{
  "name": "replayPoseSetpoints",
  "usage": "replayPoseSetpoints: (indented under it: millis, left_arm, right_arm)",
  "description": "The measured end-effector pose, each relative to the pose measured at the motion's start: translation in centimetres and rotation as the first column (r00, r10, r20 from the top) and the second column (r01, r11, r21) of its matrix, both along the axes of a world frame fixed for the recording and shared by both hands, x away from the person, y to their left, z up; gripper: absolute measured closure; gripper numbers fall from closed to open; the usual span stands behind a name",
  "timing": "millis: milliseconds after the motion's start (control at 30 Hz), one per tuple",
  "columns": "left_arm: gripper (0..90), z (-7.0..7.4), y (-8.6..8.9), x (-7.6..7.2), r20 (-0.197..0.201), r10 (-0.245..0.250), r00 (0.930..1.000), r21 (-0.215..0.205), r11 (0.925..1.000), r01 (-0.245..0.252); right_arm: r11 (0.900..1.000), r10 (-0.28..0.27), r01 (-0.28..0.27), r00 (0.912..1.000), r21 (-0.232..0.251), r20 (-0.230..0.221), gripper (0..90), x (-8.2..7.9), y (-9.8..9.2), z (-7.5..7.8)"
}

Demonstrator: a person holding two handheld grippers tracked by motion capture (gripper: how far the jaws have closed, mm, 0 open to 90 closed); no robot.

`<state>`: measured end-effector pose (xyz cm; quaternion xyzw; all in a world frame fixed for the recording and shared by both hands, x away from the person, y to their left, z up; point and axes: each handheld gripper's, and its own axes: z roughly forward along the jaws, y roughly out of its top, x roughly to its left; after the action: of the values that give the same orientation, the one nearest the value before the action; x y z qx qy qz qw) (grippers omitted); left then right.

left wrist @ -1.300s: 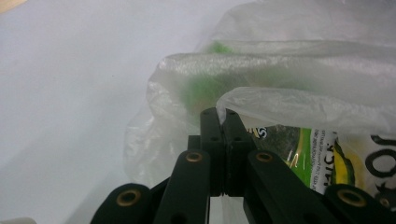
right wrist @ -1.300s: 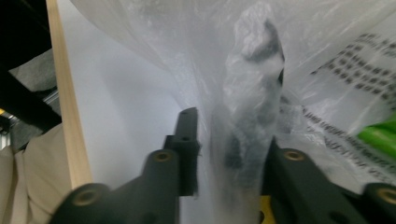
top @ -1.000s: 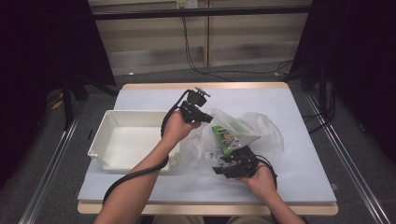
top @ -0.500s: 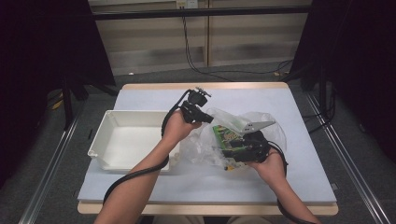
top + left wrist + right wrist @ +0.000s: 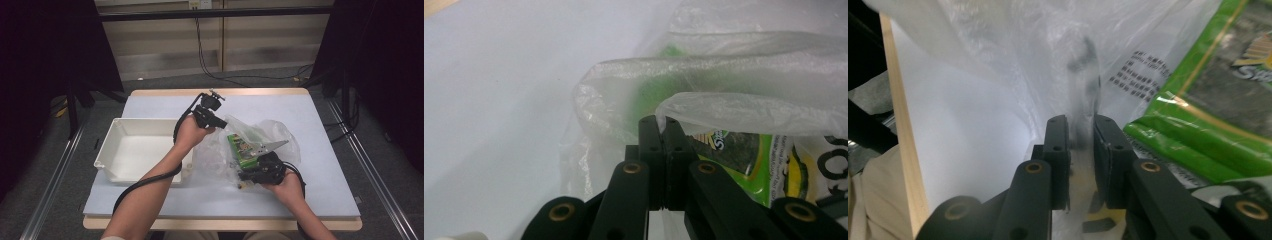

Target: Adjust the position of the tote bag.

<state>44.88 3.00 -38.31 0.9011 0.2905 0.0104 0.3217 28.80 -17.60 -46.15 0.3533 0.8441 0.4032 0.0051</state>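
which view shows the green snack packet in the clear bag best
The high view: the green snack packet lies whole inside the clear plastic bag. The left gripper view catches part of its printed face behind film; the right gripper view shows its green edge close up.

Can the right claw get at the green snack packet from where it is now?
Probably not directly: the green snack packet lies inside the clear plastic bag, and bag film sits between the right claw and it. The left claw is pinching the bag's edge.

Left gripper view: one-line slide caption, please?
Left gripper shut on clear plastic bag, green snack packet inside.
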Motion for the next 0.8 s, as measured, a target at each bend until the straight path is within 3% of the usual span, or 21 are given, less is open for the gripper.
replayPoseSetpoints:
  millis: [267, 467, 600, 700, 800]
  left_arm:
    - [89.9, -0.8, -0.3, 1.5, -0.007, 0.027, 0.9996, 0.002, 0.9996, -0.027]
    - [89.9, -1.0, 0.1, 2.6, -0.008, 0.047, 0.9988, 0.005, 0.9989, -0.047]
    - [89.8, -1.1, 0.5, 2.6, -0.020, 0.058, 0.9981, -0.006, 0.9983, -0.058]
    - [89.5, -0.7, 0.6, 1.8, -0.024, 0.026, 0.9994, -0.022, 0.9994, -0.027]
    - [89.3, -0.3, 0.7, 1.1, -0.020, 0.000, 0.9998, -0.016, 0.9999, 0.000]
  right_arm:
    - [1.000, 0.021, -0.021, 0.9997, -0.008, -0.008, 81.4, -0.2, 0.1, -0.5]
    - [0.998, 0.031, -0.032, 0.9990, -0.047, -0.033, 85.5, -0.4, -0.2, -1.1]
    - [0.998, 0.027, -0.029, 0.9990, -0.048, -0.035, 84.9, -0.6, -0.3, -1.1]
    - [1.000, 0.005, -0.005, 1.0000, -0.023, -0.005, 76.0, -0.7, -0.5, -0.3]
    - [1.000, -0.004, 0.005, 0.9999, -0.021, 0.010, 73.6, -0.7, -0.7, 0.3]
